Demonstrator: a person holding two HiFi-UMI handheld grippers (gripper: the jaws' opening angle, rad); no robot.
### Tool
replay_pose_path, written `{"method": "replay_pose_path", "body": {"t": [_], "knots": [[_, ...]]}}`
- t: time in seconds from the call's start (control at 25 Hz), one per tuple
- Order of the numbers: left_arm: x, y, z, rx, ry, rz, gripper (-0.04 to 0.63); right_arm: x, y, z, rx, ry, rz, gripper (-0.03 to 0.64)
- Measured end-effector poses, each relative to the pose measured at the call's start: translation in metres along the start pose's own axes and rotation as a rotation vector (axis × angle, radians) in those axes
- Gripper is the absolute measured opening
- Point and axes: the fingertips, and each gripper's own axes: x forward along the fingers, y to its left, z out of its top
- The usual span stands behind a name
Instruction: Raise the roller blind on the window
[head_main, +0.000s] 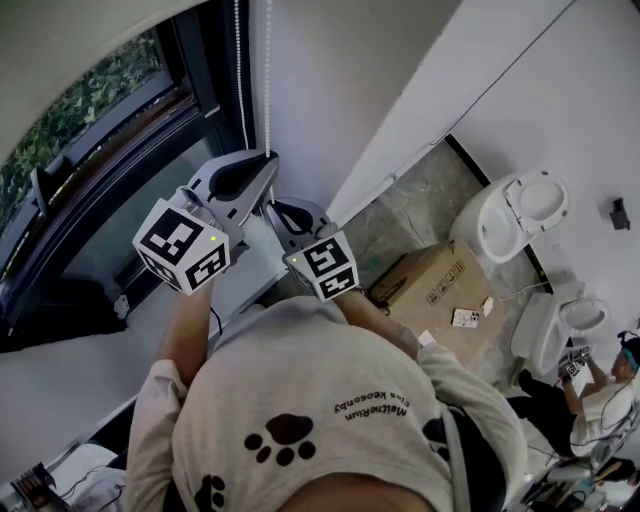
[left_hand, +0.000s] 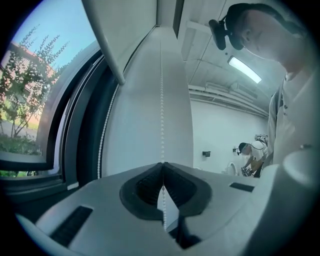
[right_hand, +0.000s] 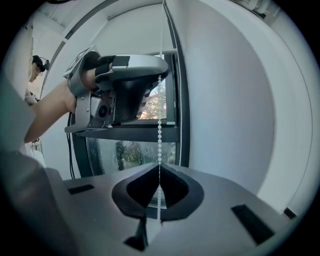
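The bead chain (head_main: 267, 90) of the roller blind is seen hanging down the white wall (head_main: 340, 80), just beside the dark frame of the window (head_main: 100, 150). A second strand is hung nearer that frame. The chain is pinched by the left hand-held gripper (head_main: 266, 160), its jaws pressed together on the beads. Just below, the same strand is pinched by the right hand-held gripper (head_main: 272, 208), whose jaws are likewise closed on it.

In the right gripper view a pale sheet, seemingly the roller blind (right_hand: 132, 35), is shown over the upper part of the opening, with bare glass beneath. Open wall is left to the right of the chain, while the frame is close on the other side.

Black square markers are borne on both gripper cubes. A paw print and a line of lettering are printed on the person's shirt (head_main: 320, 420), but the words cannot be read surely.

On the stone floor (head_main: 420, 200) a closed cardboard box (head_main: 425, 280) is stood near white toilets (head_main: 520, 215). Printed symbols are carried on its side, small items are laid on top, and its contents are hidden.
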Motion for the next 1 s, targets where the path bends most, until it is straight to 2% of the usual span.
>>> {"method": "replay_pose_path", "body": {"t": [0.56,0.76,0.92,1.0], "knots": [[-0.003,-0.002,-0.066,-0.096,0.071,0.016,0.009,0.01,0.006,-0.065,0.035,0.122,0.032,0.011],[-0.002,-0.003,-0.068,-0.099,0.067,0.012,0.009,0.008,0.009,-0.065,0.021,0.129,0.041,0.011],[-0.002,-0.002,-0.068,-0.1,0.061,0.013,0.009,-0.002,0.006,-0.048,0.02,0.094,0.024,0.014],[-0.002,-0.002,-0.067,-0.097,0.057,0.014,0.009,-0.008,0.003,-0.035,0.026,0.072,0.022,0.088]]}}
